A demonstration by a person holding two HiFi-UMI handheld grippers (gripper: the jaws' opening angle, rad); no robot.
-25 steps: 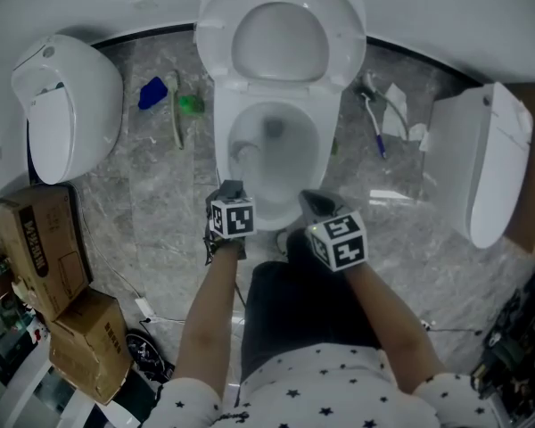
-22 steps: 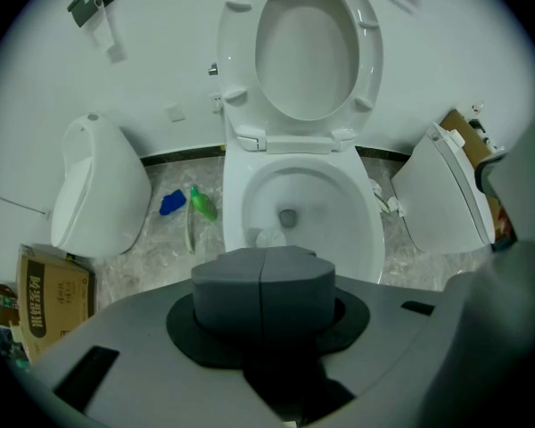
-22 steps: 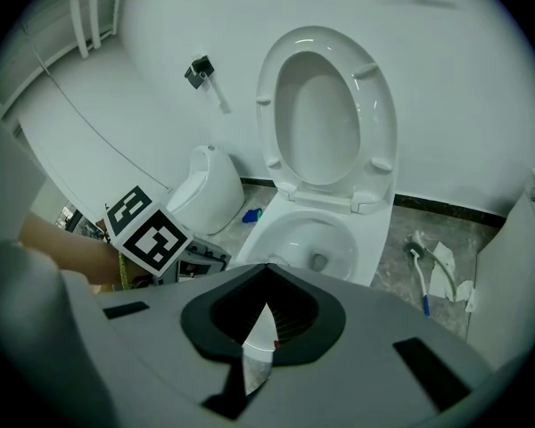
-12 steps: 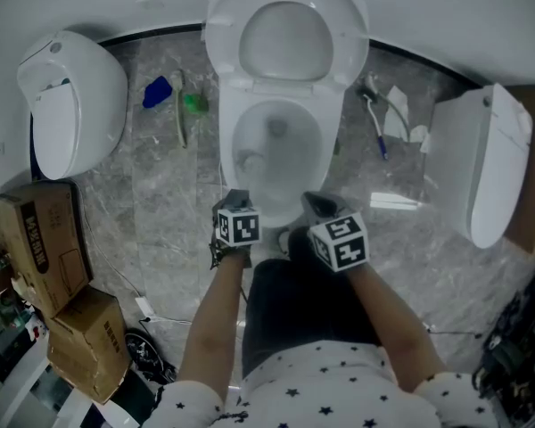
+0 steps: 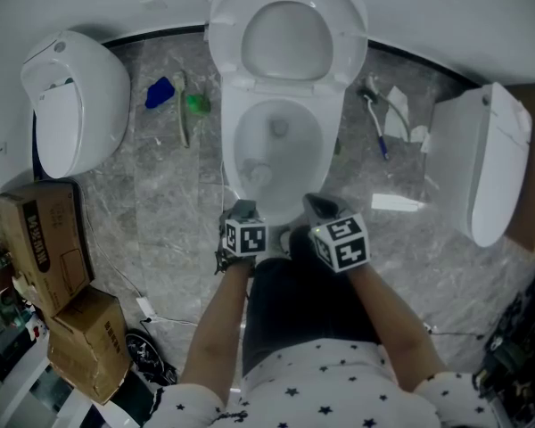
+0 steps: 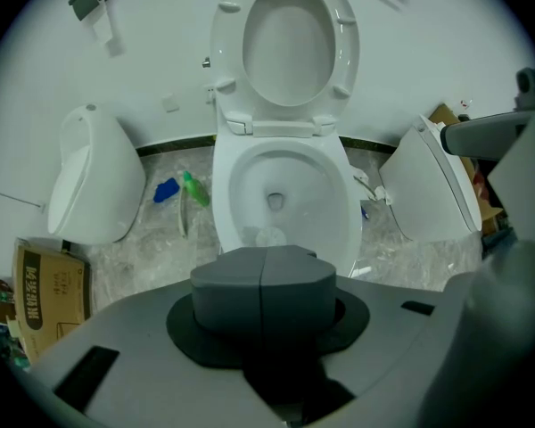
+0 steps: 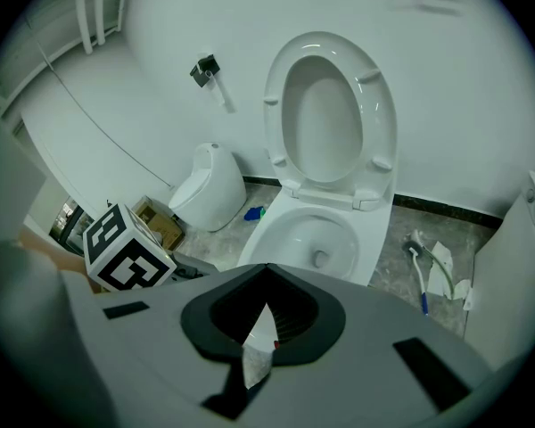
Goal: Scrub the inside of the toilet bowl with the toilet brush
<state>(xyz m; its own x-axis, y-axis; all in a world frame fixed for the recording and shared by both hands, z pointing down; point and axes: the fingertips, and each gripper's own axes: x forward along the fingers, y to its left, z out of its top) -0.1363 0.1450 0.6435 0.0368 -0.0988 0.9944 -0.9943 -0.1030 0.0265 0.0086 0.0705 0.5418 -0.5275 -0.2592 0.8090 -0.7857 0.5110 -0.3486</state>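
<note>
Left gripper (image 6: 263, 270) clamped on toilet brush (image 6: 269, 236), brush head low inside toilet bowl (image 5: 226, 141). Right gripper (image 7: 257, 328) slightly spread, empty, above front rim.

Head view: high up, steeply down on toilet bowl (image 5: 299, 154). Left gripper view: low, close, straight at bowl (image 6: 312, 194); right gripper view: low, bit further back. All 3 share bowl.

The right gripper (image 7: 266, 317) holds its jaws apart with nothing between them. Ahead of the claw stands the toilet bowl (image 7: 290, 230), its seat (image 7: 376, 105) raised. The left gripper's marker cube (image 7: 125, 248) is at the claw's left. A brush (image 7: 419, 279) lies on the floor, ahead-right.
</note>
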